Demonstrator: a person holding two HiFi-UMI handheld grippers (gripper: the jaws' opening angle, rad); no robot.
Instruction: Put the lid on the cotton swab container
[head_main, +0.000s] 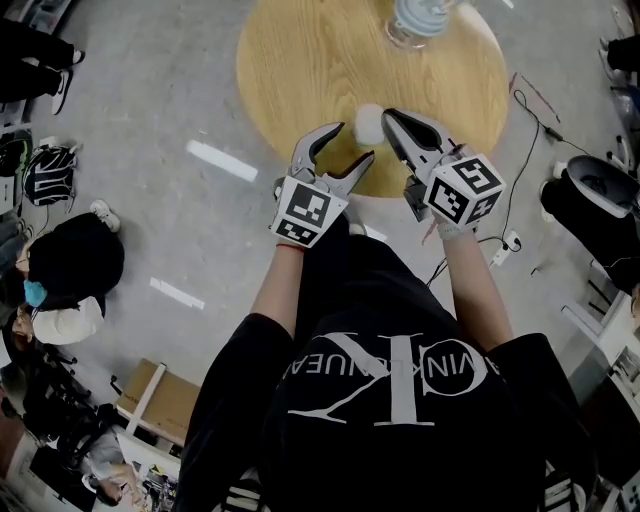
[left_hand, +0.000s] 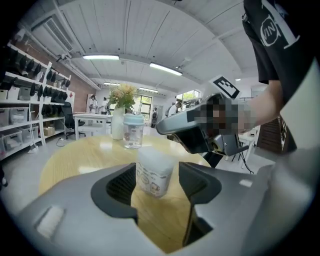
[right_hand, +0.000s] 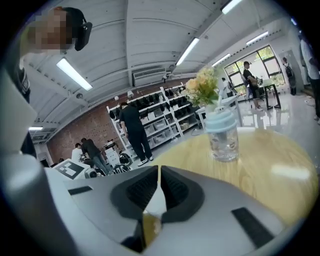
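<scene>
The cotton swab container (head_main: 368, 123) (left_hand: 154, 170) is held above the round table (head_main: 300, 70) (left_hand: 75, 155) by the left gripper (head_main: 350, 143) (left_hand: 157, 187), whose jaws are spread to its width and pressed on its sides. The jaws of the right gripper (head_main: 393, 120) (right_hand: 159, 187) are closed almost together, just beside the container. A pale sliver is seen in the slit, but what it is cannot be told. A blue-lidded jar (head_main: 418, 20) (right_hand: 222, 135) is seen further back on the table.
</scene>
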